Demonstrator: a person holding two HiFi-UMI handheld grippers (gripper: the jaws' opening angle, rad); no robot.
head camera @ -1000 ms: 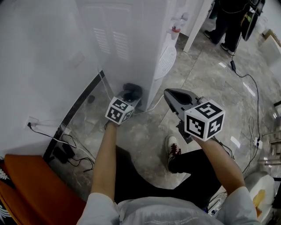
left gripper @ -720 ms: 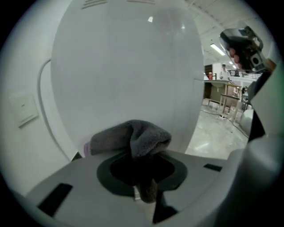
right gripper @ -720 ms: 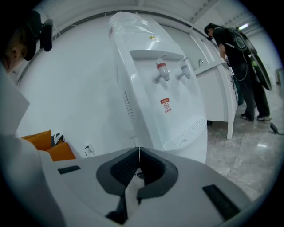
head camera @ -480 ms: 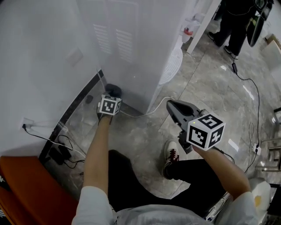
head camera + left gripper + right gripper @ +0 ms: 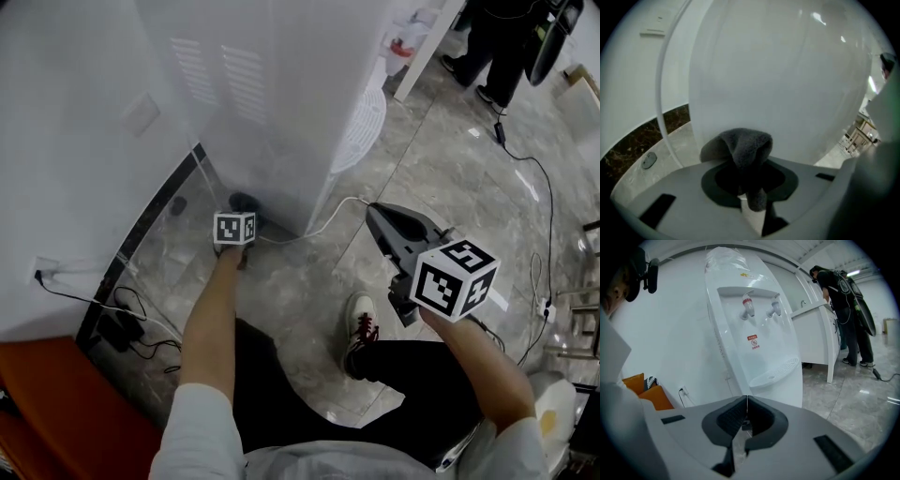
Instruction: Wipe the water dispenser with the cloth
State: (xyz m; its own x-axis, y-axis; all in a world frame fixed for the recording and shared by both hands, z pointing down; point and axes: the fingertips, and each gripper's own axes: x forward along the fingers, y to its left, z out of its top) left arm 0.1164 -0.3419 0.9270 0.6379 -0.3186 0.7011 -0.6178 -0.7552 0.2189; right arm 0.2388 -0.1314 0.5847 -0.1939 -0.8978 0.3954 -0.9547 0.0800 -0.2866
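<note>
A: Left gripper (image 5: 242, 208) first. What's it got?
B: Clenched on the cloth (image 5: 746, 146). It's dark grey and bunched into a fold. Long axis runs from the jaws straight ahead, and the folded end points at the water dispenser (image 5: 281, 103), up against its white panel.
A: Where on the dispenser?
B: Low down by the bottom corner, centre-left of the head view, just above the floor (image 5: 309, 281). (From up there the cloth is only a dark blob past the marker cube.)
A: And the dispenser itself?
B: Upright, long axis vertical. The vented panel faces the lower left of the head view. The front with the drip tray (image 5: 361, 131) faces right. In the right gripper view the two taps (image 5: 749, 308) sit upper middle, the left one marked red, with the front turned toward that camera.
A: Right gripper (image 5: 378, 212)?
B: Jaws pressed together, nothing between them. It's well apart from the dispenser, centre-right of the head view, pointing up-frame toward it.
A: Anything else?
B: A white cable (image 5: 323, 217) trails from the dispenser's base across the floor, between the two grippers. A person in dark clothes (image 5: 497, 42) stands at the upper right. Orange cushion (image 5: 66, 394) lower left.
</note>
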